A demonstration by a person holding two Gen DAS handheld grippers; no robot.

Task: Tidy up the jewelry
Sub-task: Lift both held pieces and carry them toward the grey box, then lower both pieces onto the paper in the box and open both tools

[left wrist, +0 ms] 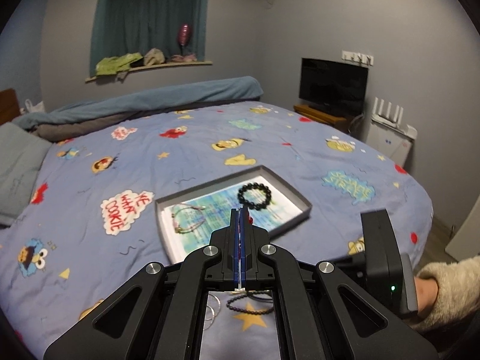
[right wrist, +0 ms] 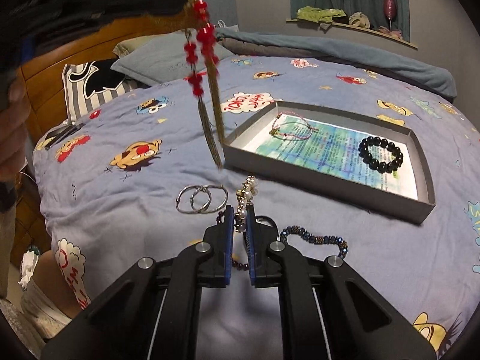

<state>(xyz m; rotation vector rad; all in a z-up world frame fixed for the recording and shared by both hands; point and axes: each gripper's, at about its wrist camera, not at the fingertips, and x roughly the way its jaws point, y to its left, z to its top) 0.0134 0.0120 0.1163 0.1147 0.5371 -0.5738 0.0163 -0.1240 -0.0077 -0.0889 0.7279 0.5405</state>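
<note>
The red bead tassel (right wrist: 201, 45) hangs in the air from the left tool (right wrist: 192, 0), which is clamped on its top end; its olive fringe dangles down to just beside the near-left corner of the grey tray (right wrist: 330, 180). In the left wrist view the left tool (left wrist: 241, 219) has its 2 blue pads pressed together with only a bit of red showing at the tips.

The pearl bracelet (right wrist: 247, 193) stands up between the fingers of the right tool (right wrist: 240, 219), which pinches its lower end, just above the bedspread (right wrist: 120, 204).

The tray lies flat on the bedspread and is lined with a blue-green printed sheet (right wrist: 327, 147). Inside it, a black bead bracelet (right wrist: 381, 154) rests toward the right end, and a thin pink cord bracelet (right wrist: 289, 129) lies toward the left end, the 2 well apart.

On the bedspread near the right tool, 2 silver hoop rings (right wrist: 202, 199) overlap each other just left of the pearls. A dark blue bead bracelet (right wrist: 315, 238) lies to the right of the tool, and a dark red bead strand (right wrist: 240, 265) shows partly between its fingers, lower down.

Beyond, a blue blanket (right wrist: 345, 48) is bunched along the far edge of the bed, and pillows (right wrist: 156, 60) lean by the wooden headboard (right wrist: 51, 69).
</note>
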